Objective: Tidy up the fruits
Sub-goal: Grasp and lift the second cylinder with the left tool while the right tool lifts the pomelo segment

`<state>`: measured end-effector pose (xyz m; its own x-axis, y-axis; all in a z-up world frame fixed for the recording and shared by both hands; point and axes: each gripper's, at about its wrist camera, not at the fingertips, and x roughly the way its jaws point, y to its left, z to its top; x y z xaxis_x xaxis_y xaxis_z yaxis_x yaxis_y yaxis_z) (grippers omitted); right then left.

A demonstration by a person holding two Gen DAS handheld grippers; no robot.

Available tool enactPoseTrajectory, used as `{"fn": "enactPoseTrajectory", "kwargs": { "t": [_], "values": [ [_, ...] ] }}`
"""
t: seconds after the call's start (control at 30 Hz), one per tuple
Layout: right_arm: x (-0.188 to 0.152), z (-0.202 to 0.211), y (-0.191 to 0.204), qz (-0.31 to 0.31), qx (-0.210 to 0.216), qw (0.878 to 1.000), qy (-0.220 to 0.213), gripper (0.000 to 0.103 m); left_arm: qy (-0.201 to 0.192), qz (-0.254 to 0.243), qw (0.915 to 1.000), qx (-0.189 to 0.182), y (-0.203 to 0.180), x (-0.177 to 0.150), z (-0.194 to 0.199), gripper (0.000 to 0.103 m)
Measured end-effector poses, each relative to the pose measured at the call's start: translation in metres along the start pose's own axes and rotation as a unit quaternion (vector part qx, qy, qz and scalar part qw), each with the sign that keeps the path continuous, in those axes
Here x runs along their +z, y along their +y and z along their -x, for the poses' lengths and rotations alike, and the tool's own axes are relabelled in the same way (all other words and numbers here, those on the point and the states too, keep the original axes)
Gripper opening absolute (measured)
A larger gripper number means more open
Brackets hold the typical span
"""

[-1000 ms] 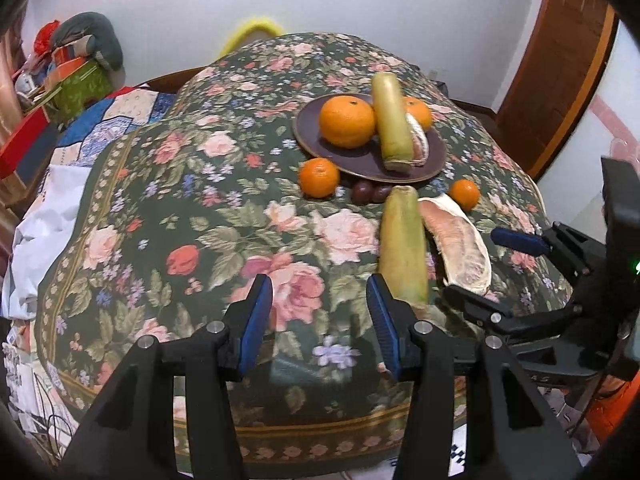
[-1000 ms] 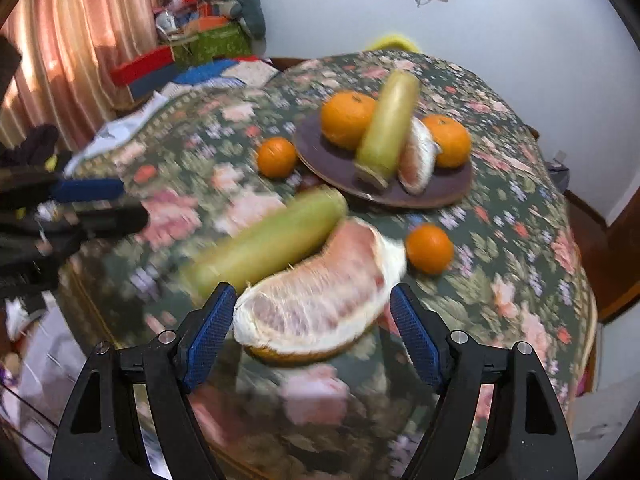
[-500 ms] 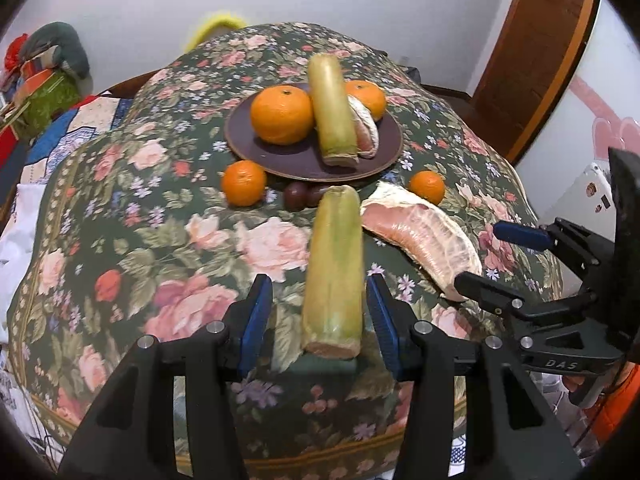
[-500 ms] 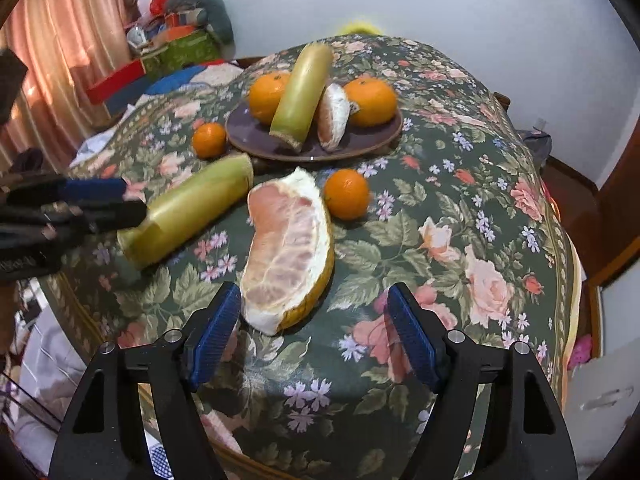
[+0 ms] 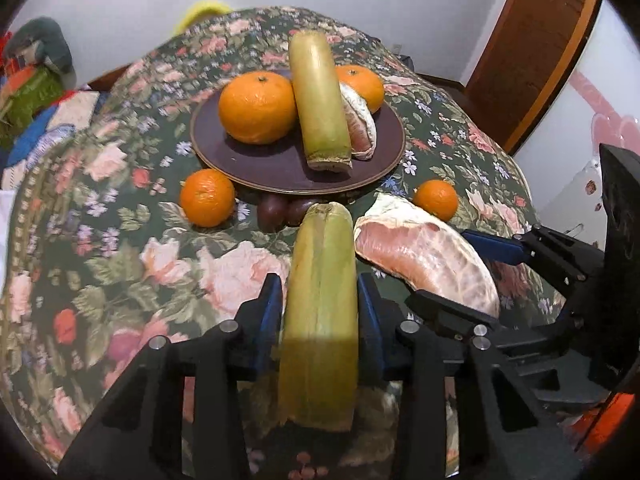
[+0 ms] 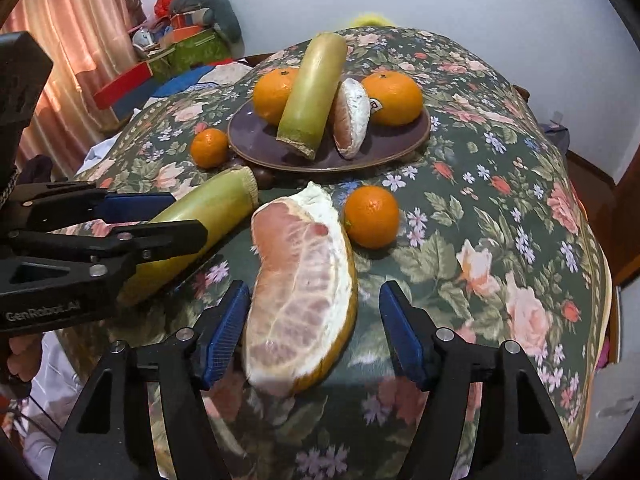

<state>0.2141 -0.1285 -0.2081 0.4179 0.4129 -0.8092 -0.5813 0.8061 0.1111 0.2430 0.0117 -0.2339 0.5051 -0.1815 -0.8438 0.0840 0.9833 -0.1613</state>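
A green sugarcane piece [image 5: 320,304] lies on the floral table, and my left gripper [image 5: 320,308] is shut on its near half; it also shows in the right wrist view [image 6: 208,208]. A large pomelo wedge [image 6: 304,288] lies beside it, between the fingers of my open right gripper [image 6: 316,332], touching neither clearly. A dark plate [image 5: 256,160] behind holds two oranges [image 5: 258,106], a second cane piece [image 5: 320,100] and a small pomelo wedge [image 5: 362,124]. Two small oranges [image 5: 207,197] [image 5: 436,199] sit on the cloth.
Two dark round fruits [image 5: 280,210] lie just under the plate's front rim. The floral tablecloth [image 6: 500,200] slopes off at the right edge. Cluttered boxes [image 6: 168,56] and a curtain stand to the left, a wooden door [image 5: 532,48] to the right.
Both grippers moved forward. The left gripper slid around the cane piece and closed on it. The right gripper advanced until the pomelo wedge lies between its open fingers.
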Motion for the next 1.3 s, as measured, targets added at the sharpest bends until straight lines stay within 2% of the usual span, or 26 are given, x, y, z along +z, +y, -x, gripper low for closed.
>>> {"fn": "enactPoseTrajectory", "kwargs": {
  "t": [0.23, 0.37, 0.6, 0.93, 1.3],
  "values": [
    [0.004, -0.004, -0.003, 0.004, 0.011, 1.000, -0.007, 0.063, 0.004, 0.002, 1.0000, -0.006, 0.002, 0.009, -0.014, 0.036],
    [0.004, -0.002, -0.003, 0.006, 0.007, 1.000, -0.010, 0.047, 0.004, 0.000, 1.0000, -0.006, 0.002, 0.010, -0.013, 0.036],
    [0.003, 0.002, -0.002, -0.006, 0.001, 1.000, -0.016, 0.047, -0.001, 0.011, 0.9999, -0.005, 0.006, 0.007, -0.004, 0.036],
    [0.009, 0.025, -0.005, -0.025, 0.001, 0.999, -0.042, 0.047, -0.050, 0.011, 0.9987, 0.009, 0.008, 0.008, 0.043, 0.035],
    [0.035, 0.049, -0.016, -0.035, -0.011, 0.995, -0.092, 0.047, -0.113, 0.014, 0.9935, 0.010, 0.011, 0.039, 0.078, 0.035]
  ]
}}
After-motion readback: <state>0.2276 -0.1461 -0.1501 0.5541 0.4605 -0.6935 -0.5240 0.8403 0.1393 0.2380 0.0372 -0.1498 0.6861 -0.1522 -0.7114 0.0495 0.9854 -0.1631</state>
